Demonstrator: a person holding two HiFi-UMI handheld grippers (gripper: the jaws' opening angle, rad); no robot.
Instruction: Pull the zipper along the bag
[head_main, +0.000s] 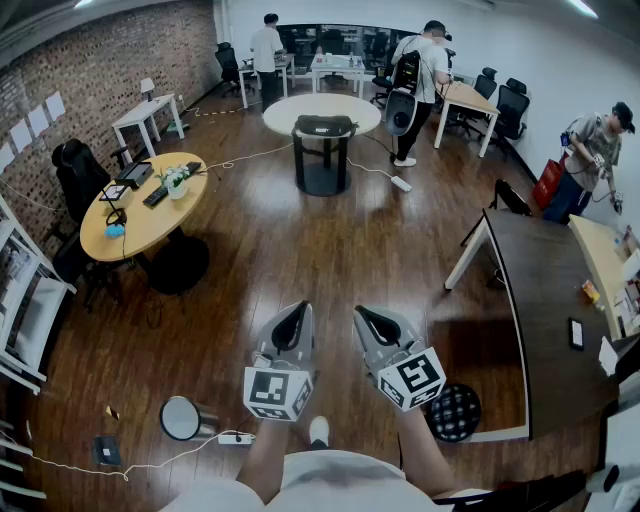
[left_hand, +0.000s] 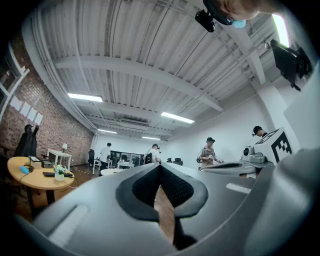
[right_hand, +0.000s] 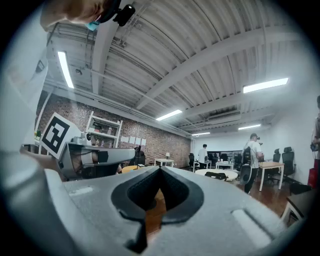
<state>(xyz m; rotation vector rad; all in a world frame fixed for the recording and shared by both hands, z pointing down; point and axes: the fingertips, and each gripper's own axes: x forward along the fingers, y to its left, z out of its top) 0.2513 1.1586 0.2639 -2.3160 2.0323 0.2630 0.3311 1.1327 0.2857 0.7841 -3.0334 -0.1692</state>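
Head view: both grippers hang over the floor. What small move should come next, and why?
Probably a step forward toward the black bag on the white round table. The bag sits well across the wooden floor, out of reach, and the left gripper and right gripper both have their jaws together with nothing between them.

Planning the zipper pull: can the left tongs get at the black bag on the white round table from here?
Probably not. The black bag lies on the white round table, far across the wooden floor, while the left tongs, shut and empty, hover far short of it. Stepping closer looks needed.
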